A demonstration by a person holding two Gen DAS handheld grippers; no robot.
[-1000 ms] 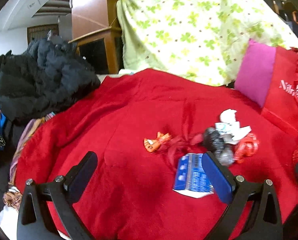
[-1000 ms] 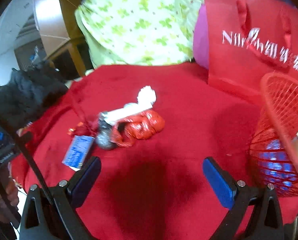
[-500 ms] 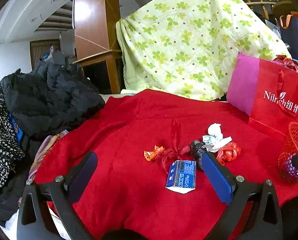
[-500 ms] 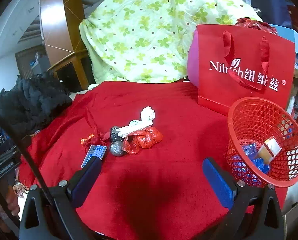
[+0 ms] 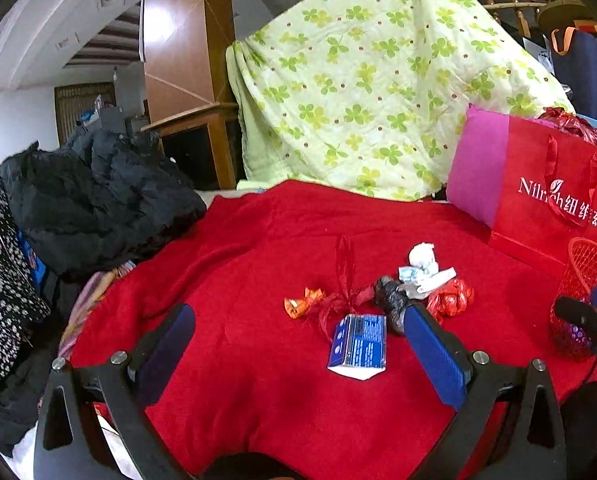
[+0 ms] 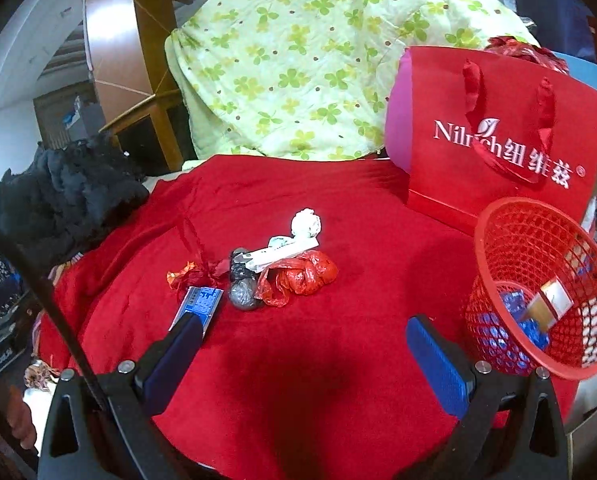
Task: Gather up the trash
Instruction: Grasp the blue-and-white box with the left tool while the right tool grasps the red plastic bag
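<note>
**Both hand-held grippers spread, nothing held, trash pile on the red blanket**

Left hand-held gripper [image 5: 298, 344]: fingers wide apart, empty, above the near part of the red blanket [image 5: 258, 392]. Blue packet [image 5: 359, 345] lies flat between the fingertips in the left wrist view, nearer the right finger; not touched.

Right hand-held gripper [image 6: 304, 354]: fingers wide apart, empty, over bare blanket. Its left fingertip overlaps the near end of the blue packet [image 6: 199, 305] in the picture; contact cannot be told.

Trash, all in one loose cluster mid-blanket:
- orange wrapper [image 5: 303, 303] at the left end, just beside the red ribbon [image 5: 344, 280]
- red ribbon, one end standing up, tangled base touching the top of the blue packet
- black-grey plastic bag [image 6: 242, 286] just right of the packet
- red plastic bag [image 6: 300, 276] touching the black-grey one on its right
- white strip wrapper [image 6: 284, 251] lying across the tops of both bags
- crumpled white tissue [image 6: 306, 223] at the far end, beside the strip

Red mesh basket [image 6: 538, 292] stands at the right edge of the blanket, well apart from the cluster, tilted open toward the right wrist camera. Inside: blue wrappers [image 6: 516, 312] and a small white-brown carton [image 6: 552, 304].

Behind the basket: red gift bag [image 6: 498, 140], upright, white lettering. Green clover quilt [image 5: 378, 92] is draped at the back, black jacket [image 5: 94, 200] is heaped at the left.
</note>
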